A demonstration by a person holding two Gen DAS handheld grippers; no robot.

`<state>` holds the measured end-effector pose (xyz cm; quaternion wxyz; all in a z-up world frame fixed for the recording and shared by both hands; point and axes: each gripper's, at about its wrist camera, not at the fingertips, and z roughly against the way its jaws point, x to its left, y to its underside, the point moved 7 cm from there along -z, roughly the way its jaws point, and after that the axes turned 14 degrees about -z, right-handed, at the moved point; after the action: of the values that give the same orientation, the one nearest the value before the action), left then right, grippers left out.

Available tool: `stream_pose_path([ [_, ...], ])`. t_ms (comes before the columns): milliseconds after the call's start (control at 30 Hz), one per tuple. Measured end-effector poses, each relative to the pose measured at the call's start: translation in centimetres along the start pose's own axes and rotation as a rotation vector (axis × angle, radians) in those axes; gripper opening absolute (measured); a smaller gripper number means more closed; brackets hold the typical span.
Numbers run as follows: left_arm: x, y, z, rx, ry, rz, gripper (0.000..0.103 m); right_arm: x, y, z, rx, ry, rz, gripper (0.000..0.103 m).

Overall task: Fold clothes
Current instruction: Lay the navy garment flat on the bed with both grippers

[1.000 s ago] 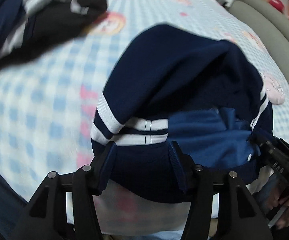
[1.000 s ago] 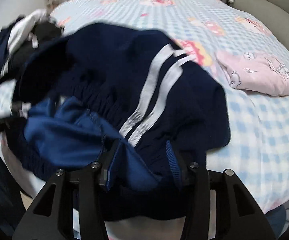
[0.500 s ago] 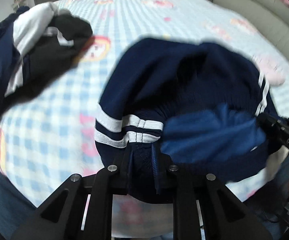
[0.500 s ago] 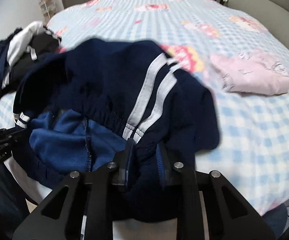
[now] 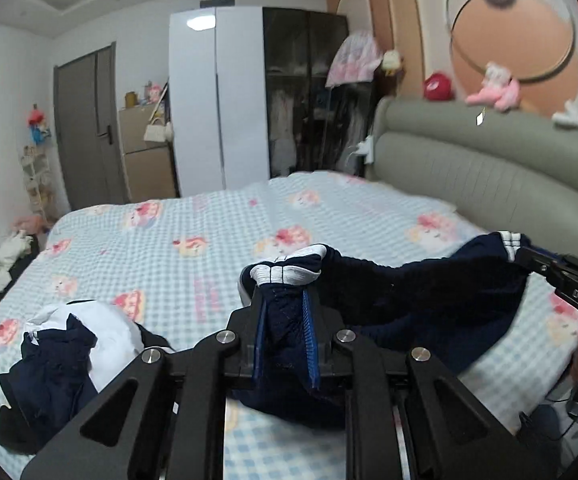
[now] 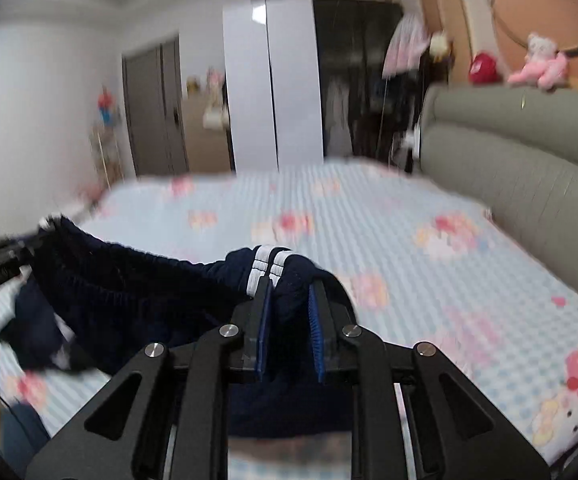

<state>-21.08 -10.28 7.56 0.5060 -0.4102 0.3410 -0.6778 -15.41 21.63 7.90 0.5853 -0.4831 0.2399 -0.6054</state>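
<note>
- Bedroom w/ checked bedsheet (image 5: pixel 177 264) as work surface; both wrist cams look across it.
- Nearest: left gripper (image 5: pixel 285 336) clamped on one striped end of navy trousers (image 5: pixel 409 292); right gripper (image 6: pixel 289 320) clamped on other striped end.
- Trousers hang stretched betw. the two, over bed's near edge, waistband taut.
- Near left corner: pile of unfolded clothes (image 5: pixel 69 344).
- Far: grey headboard (image 5: pixel 489 168), wardrobe (image 5: pixel 217 96).
- Step, prob.: lift & spread. Next needs lowering flat on sheet, legs aligned, no twist.
</note>
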Motion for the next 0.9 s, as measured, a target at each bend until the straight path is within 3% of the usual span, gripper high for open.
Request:
stream_pose_path([
  [100,-2.5,4.9,1.4,0.098,0.077,0.015,0.017,1.4,0.7,-0.6,0.04,-0.034,-0.059,0.018],
  [133,-3.4,7.9,0.2,0.173,0.107,0.031,0.017,0.2,2.1,-0.4,0.079,-0.026,-0.073,0.018],
  [200,-5.1,13.9,-1.9,0.324,0.168,0.062,0.017,-0.6,6.9,-1.9,0.207,0.003,-0.109,0.02],
  [300,-7.7,22.7,-4.8,0.549,0.258,0.109,0.02,-3.9,18.2,-5.5,0.498,0.076,-0.218,0.022],
  [367,-9.3,28.3,-6.4,0.694,0.316,0.141,0.021,-5.6,22.5,-6.2,0.597,0.14,-0.218,0.025],
  [400,-8.7,28.9,-5.8,0.675,0.323,0.165,0.022,-6.5,24.6,-6.5,0.645,0.173,-0.218,0.025],
  [500,-6.8,27.6,-3.2,0.499,0.383,0.347,0.035,-6.5,24.0,-4.9,0.613,0.126,-0.233,0.027],
  [533,-6.7,28.1,-3.3,0.506,0.384,0.39,0.043,-6.5,23.4,-4.2,0.58,0.122,-0.224,0.029],
  [667,-6.6,30.2,-3.5,0.534,0.388,0.563,0.045,-6.1,20.5,-3.4,0.472,0.108,-0.187,0.033],
  [800,-6.4,32.2,-3.8,0.559,0.391,0.736,0.046,-6.7,21.8,-4.4,0.498,0.099,-0.274,0.037],
  [900,-6.3,33.6,-3.9,0.576,0.391,0.864,0.054,-8.1,25.3,-7.1,0.544,0.162,-0.358,0.04],
])
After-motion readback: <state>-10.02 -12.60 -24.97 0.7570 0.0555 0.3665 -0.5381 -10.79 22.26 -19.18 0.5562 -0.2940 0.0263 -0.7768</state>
